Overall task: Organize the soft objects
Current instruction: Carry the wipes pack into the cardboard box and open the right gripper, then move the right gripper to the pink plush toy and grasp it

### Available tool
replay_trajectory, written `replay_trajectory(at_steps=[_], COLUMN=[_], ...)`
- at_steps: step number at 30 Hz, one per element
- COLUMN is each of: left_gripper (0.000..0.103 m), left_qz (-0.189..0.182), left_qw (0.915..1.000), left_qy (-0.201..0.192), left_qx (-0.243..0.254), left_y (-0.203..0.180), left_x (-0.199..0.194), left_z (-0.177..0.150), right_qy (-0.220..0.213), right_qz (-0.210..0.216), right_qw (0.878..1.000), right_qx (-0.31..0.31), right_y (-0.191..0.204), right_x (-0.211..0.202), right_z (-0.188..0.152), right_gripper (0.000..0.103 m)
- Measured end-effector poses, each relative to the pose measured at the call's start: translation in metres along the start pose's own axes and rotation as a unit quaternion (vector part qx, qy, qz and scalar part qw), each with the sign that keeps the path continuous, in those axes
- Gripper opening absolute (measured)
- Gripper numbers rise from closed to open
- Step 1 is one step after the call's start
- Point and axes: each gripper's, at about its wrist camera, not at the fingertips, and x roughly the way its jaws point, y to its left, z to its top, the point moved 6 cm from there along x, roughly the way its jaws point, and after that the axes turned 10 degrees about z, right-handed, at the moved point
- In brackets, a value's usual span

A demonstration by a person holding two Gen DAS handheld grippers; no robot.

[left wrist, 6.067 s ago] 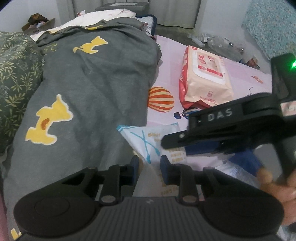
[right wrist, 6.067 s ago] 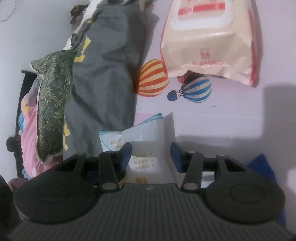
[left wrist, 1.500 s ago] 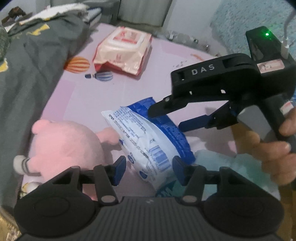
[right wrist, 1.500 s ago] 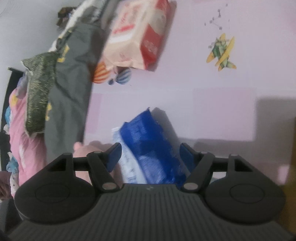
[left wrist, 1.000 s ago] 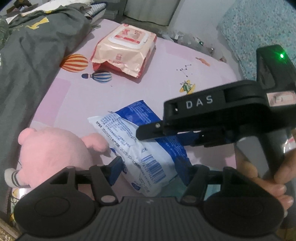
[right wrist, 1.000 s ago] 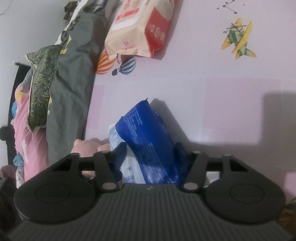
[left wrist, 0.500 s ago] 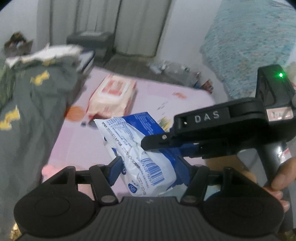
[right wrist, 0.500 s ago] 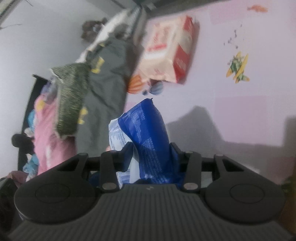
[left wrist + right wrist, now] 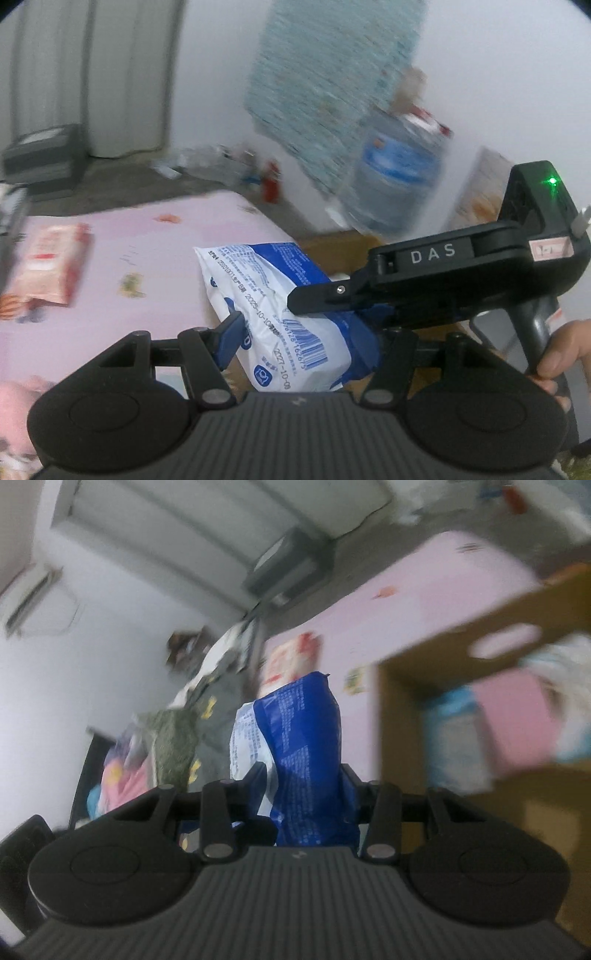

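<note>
Soft, even indoor light is filling both views, with no hard shadows and no strong glare; its source is not showing. Motion blur is smearing the backgrounds: the water jug (image 9: 400,173) and curtain (image 9: 92,77) in the left view, the box (image 9: 491,701) and wall unit (image 9: 33,602) in the right. The packet (image 9: 280,317) is staying sharp, its barcode readable, as are the near gripper parts. Fisheye bending is curving straight lines near the edges, and dark vignetting is cutting the corners. A green lamp (image 9: 552,181) is glowing brightly.
</note>
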Motion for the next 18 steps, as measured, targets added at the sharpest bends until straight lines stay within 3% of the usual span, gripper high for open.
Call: replay_trajectory(at_steps=[4,7,9,13,18], left_gripper=[0.064,0.065,0.065,0.065,0.068], left_qz=[-0.025,-0.018,-0.011,-0.011,0.013], left_qw=[0.9977,0.9931,0.9919,0.9949,0.9984], left_qy=[0.050,0.088,0.103,0.088,0.051], left_qx=[0.038,0.075,0.073,0.048,0.018], left_y=[-0.043,-0.053,-0.047,-0.025,0.015], left_x=[0.033,0.062,0.071,0.056,0.028], left_z=[-0.023,-0.044,-0.052,-0.057,-0.054], right_qy=[-0.019,-0.010,0.007,0.049,0.065], right_qz=[-0.024,-0.037,-0.049,-0.096,-0.093], right_qw=[0.998,0.995,0.994,0.987,0.989], right_qx=[0.055,0.088,0.102,0.115,0.099], right_y=[-0.055,-0.094,-0.119,-0.156,-0.151], right_x=[-0.038,-0.043,-0.036,-0.013,-0.002], right_z=[-0.020,-0.033,-0.043,-0.059,-0.068], right_gripper=[0.041,0.041,0.041,0.043,0.042])
